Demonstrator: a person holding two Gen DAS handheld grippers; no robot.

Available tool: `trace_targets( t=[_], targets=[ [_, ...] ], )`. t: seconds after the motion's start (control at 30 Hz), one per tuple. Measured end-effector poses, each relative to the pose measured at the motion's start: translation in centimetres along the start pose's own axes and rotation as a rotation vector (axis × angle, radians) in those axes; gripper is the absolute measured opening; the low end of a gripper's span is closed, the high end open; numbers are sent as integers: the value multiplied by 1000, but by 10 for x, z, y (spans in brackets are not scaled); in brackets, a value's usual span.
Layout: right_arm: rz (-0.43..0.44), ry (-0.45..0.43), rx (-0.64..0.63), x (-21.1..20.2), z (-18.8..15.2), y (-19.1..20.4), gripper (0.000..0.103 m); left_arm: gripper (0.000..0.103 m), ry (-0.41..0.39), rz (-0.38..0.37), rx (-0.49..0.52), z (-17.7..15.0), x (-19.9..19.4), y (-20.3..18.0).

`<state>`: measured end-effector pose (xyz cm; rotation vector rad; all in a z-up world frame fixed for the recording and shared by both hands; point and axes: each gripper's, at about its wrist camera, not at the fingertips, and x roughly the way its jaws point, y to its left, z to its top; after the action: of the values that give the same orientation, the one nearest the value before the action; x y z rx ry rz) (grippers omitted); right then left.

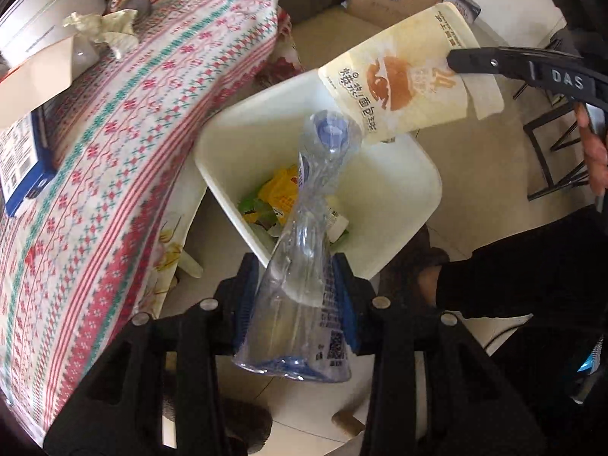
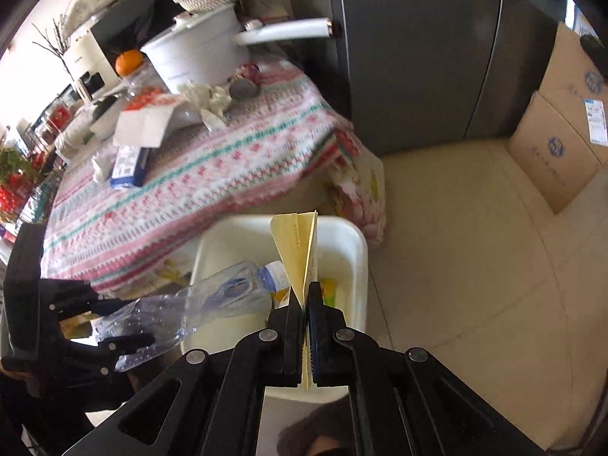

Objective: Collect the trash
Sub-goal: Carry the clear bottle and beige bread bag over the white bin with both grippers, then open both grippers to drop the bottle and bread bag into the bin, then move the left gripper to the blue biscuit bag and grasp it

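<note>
A: Any text readable?
B: "DAS", white caps, on the right gripper (image 1: 461,61) arm. Yellow bag (image 1: 406,83) has Chinese print plus an orange logo w/ "24".
A: Bottle (image 1: 300,266)?
B: QR code and small print on its label, too fine to read. Blue box (image 1: 22,163) on the table: barcode, text illegible.

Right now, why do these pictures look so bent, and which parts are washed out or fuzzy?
Left wrist view: fisheye lens bows the tablecloth stripes and darkens the corners; the crushed bottle shows pale glare. Right wrist view: window light at the upper left washes out the shelves; the tablecloth edge looks smeared, while the folded wrapper stays sharp.
</note>
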<state>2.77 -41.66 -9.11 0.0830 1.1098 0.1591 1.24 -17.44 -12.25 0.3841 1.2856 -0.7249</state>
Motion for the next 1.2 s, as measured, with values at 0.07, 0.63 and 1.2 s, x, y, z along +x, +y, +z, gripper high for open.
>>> trace_targets(
  t=[0.07, 0.63, 1.2],
  targets=[
    [-12, 19, -1, 3, -6, -2, 3, 42, 26, -1, 6, 5, 6, -3],
    [-33, 124, 34, 32, -15, -3, 4, 42, -76, -72, -41, 25, -11, 12],
    [53, 95, 73, 22, 11, 28, 66, 80, -226, 34, -214, -15, -69, 97]
  ],
)
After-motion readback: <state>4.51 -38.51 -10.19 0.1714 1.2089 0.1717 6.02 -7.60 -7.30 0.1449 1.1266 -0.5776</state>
